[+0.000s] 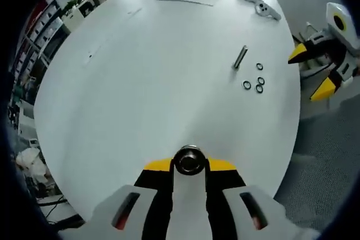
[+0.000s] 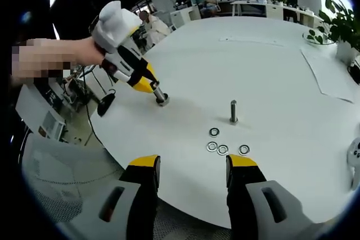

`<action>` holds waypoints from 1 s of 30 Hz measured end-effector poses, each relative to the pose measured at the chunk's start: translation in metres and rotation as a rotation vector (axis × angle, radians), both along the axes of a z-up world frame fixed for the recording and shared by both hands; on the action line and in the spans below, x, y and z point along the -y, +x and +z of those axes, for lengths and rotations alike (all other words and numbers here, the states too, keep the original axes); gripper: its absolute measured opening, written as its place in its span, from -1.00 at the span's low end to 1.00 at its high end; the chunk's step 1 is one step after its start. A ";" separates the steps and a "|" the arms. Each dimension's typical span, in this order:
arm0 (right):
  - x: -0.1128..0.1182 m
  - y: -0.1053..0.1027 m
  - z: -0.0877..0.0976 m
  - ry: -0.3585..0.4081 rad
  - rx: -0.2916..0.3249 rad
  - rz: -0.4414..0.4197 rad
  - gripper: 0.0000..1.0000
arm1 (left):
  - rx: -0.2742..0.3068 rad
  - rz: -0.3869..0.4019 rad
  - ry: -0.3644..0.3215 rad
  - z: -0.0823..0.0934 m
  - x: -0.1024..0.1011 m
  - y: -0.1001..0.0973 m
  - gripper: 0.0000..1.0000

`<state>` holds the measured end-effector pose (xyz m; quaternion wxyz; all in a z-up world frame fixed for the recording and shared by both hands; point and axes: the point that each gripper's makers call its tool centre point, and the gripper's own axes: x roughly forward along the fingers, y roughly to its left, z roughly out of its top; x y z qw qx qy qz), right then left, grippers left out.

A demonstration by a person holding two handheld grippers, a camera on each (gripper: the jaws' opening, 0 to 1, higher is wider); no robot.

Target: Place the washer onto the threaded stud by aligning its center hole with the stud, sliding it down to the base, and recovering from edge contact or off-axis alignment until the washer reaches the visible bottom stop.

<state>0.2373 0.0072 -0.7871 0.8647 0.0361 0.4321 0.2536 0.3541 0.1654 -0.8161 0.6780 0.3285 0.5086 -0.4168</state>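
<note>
Left gripper view: left hand-held gripper (image 1: 190, 164) clamps bolt (image 1: 188, 159); right hand-held gripper (image 2: 193, 168) agape.

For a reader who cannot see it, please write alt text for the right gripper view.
The open right gripper faces four washers beside an upright stud on a white table. The left gripper, at left, holds a bolt-like part.

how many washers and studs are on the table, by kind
washers: 4
upright threaded stud: 1
bolt-like piece clamped in the left gripper: 1
total: 6
</note>
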 end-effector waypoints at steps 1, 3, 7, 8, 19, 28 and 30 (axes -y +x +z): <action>0.000 0.000 0.000 0.000 0.000 0.000 -0.01 | -0.001 0.000 0.005 -0.002 0.000 0.000 -0.62; 0.000 0.000 0.000 0.001 -0.001 -0.001 -0.01 | -0.003 -0.003 0.012 -0.006 0.000 0.002 -0.62; 0.000 0.000 0.001 0.004 0.000 -0.001 -0.01 | -0.013 0.003 0.024 -0.014 0.001 0.000 -0.62; -0.001 0.000 0.001 0.004 0.000 0.000 -0.01 | -0.013 0.003 0.025 -0.015 0.001 0.000 -0.62; -0.002 -0.001 0.001 0.010 -0.003 0.003 -0.01 | -0.023 0.030 0.038 -0.032 0.000 0.000 -0.62; -0.002 0.000 0.001 0.012 -0.003 -0.001 -0.01 | -0.025 0.034 0.025 -0.035 0.000 -0.001 -0.60; -0.003 -0.001 0.001 0.010 -0.001 0.006 -0.01 | -0.028 0.045 0.014 -0.034 0.000 -0.001 -0.59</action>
